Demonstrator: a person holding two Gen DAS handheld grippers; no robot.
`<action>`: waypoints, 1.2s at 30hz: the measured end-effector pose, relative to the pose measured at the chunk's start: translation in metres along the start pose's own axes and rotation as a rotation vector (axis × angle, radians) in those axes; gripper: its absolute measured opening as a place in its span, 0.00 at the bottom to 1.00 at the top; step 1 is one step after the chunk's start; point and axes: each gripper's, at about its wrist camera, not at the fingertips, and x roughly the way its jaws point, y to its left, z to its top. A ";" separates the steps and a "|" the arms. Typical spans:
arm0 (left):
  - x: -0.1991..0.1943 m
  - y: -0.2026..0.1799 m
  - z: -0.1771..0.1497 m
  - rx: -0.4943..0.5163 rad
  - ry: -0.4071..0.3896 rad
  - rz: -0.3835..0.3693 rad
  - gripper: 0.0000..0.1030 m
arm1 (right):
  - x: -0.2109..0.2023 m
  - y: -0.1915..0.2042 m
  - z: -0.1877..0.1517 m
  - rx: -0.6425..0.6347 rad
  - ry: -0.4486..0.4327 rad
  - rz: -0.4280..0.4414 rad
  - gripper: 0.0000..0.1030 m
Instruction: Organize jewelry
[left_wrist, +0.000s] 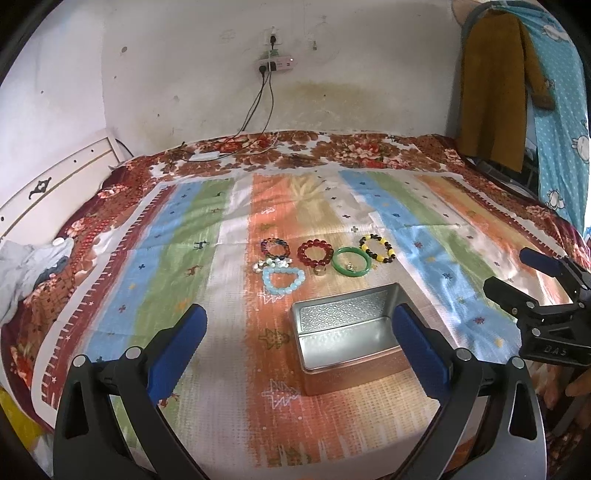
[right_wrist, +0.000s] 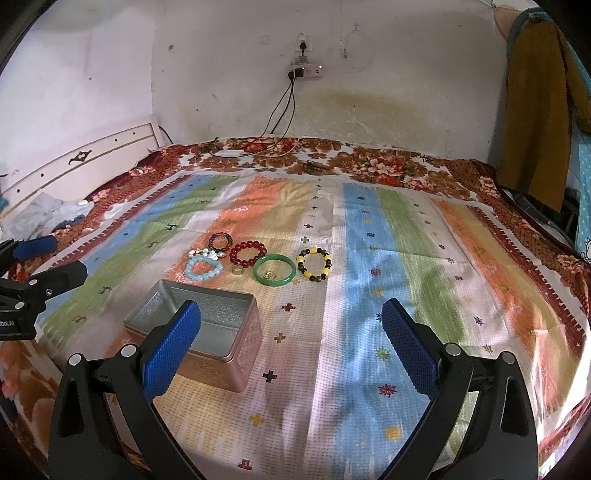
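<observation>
An open, empty metal tin (left_wrist: 347, 336) (right_wrist: 207, 328) sits on the striped cloth. Behind it lies a row of bracelets: multicoloured beads (left_wrist: 275, 248) (right_wrist: 220, 240), white pearls (left_wrist: 271, 263) (right_wrist: 207, 254), pale blue beads (left_wrist: 283, 280) (right_wrist: 203, 268), red beads (left_wrist: 315, 252) (right_wrist: 247, 252), a green bangle (left_wrist: 351, 263) (right_wrist: 274, 274) with a small charm inside, and yellow-and-dark beads (left_wrist: 377, 248) (right_wrist: 314, 264). A gold ring (left_wrist: 319, 271) (right_wrist: 237, 270) lies by the red beads. My left gripper (left_wrist: 299, 332) hovers open just before the tin. My right gripper (right_wrist: 291, 332) is open to the tin's right, holding nothing.
The cloth (right_wrist: 369, 258) covers a floral bedspread (left_wrist: 332, 147). Cables run down from a wall socket (left_wrist: 273, 64) to a white charger (left_wrist: 203, 157). A headboard (left_wrist: 48, 184) and crumpled clothes (left_wrist: 29, 266) stand left. Hanging garments (left_wrist: 495, 92) are at the right.
</observation>
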 end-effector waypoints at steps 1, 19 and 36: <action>0.000 0.001 0.000 -0.004 0.003 0.001 0.95 | 0.000 0.000 0.000 0.000 0.000 0.001 0.96; -0.001 -0.003 0.000 0.016 0.006 -0.012 0.95 | 0.001 0.000 -0.001 0.003 0.001 0.000 0.96; -0.001 -0.004 0.000 0.011 0.009 -0.017 0.95 | 0.005 0.004 -0.003 -0.014 0.011 0.014 0.96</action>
